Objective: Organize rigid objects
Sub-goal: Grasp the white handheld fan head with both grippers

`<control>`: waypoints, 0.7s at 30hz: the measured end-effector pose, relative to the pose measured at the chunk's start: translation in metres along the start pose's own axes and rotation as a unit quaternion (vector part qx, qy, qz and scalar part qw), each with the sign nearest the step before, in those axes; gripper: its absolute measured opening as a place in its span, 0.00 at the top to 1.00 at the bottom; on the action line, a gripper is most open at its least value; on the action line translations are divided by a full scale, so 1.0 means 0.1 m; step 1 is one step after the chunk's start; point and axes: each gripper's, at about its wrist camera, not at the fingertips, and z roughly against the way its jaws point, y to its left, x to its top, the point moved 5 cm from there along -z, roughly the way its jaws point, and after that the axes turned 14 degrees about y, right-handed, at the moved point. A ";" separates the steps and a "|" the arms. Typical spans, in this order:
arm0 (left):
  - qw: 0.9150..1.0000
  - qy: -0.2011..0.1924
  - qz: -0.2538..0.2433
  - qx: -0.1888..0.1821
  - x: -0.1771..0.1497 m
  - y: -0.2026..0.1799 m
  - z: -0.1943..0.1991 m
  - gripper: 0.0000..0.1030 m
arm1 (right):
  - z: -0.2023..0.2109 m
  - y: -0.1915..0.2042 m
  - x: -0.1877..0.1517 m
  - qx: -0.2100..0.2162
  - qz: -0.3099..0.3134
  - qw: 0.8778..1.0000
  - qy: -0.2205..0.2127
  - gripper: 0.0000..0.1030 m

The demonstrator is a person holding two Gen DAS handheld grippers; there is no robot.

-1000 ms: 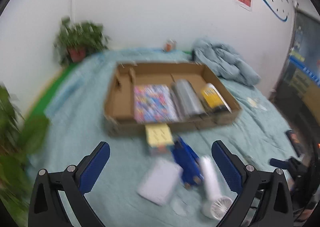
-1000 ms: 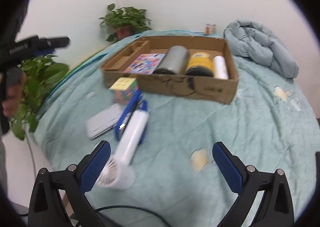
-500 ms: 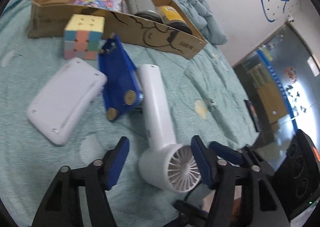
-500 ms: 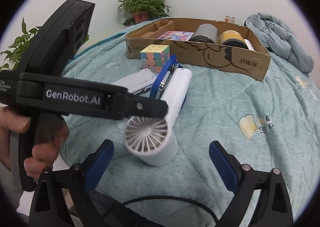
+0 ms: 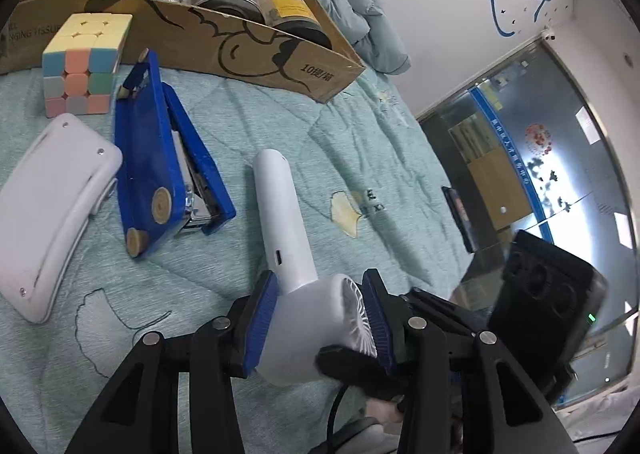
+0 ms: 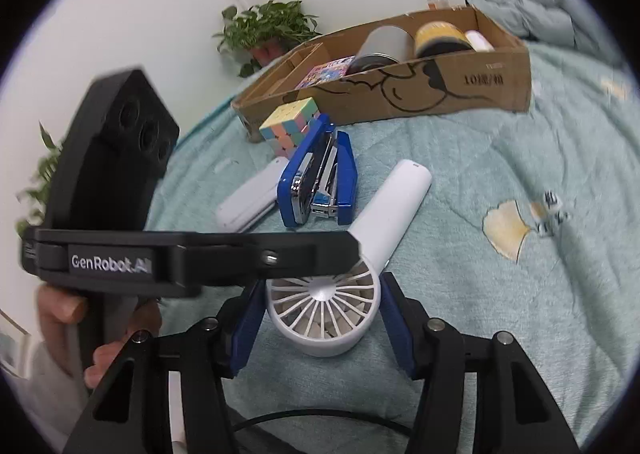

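Observation:
A white handheld fan (image 5: 280, 213) lies on the teal bedspread, its handle pointing toward the cardboard box (image 5: 280, 61). My left gripper (image 5: 320, 286) is closing, its blue pads pressed on the front and back of the fan's round head. My right gripper (image 6: 323, 286) is also closing, and its pads sit against the rim of the fan (image 6: 396, 205) head on both sides. The left gripper's black body crosses the right wrist view just above the fan's grille. The box (image 6: 440, 93) holds a colourful book, a silver can and a yellow-labelled can.
A pastel puzzle cube (image 5: 84, 61), a blue stapler (image 5: 148, 157) and a flat white case (image 5: 52, 205) lie left of the fan, in front of the box. A bundled jacket (image 6: 540, 1) and a potted plant (image 6: 268, 29) sit behind it. A hand (image 6: 60, 310) holds the left gripper.
Both grippers dropped toward the fan's head and narrowed from wide open until their pads meet it. The fan's handle has swung away from the stapler.

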 end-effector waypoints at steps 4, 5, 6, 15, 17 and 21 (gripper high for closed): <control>1.000 0.005 0.005 -0.030 0.09 0.01 -0.01 0.50 | 0.13 -0.25 -0.02 0.042 -0.040 0.998 -0.003 0.42; 1.000 0.006 0.005 -0.022 0.10 0.01 -0.03 0.50 | 0.18 -0.29 -0.02 0.032 -0.042 0.999 -0.001 0.39; 1.000 0.008 0.003 -0.010 0.13 0.01 -0.05 0.50 | 0.25 -0.32 -0.03 0.008 -0.038 0.999 -0.004 0.39; 0.998 0.040 0.023 -0.031 0.40 0.00 -0.41 0.50 | 0.52 -0.23 -0.10 -0.088 -0.011 0.996 -0.013 0.37; 0.998 0.055 0.020 -0.028 0.47 -0.05 -0.51 0.50 | 0.40 -0.16 -0.13 -0.091 -0.007 0.996 0.005 0.37; 0.996 0.077 0.031 -0.018 0.53 -0.06 -0.70 0.60 | 0.22 -0.17 -0.19 -0.086 -0.048 0.995 0.028 0.37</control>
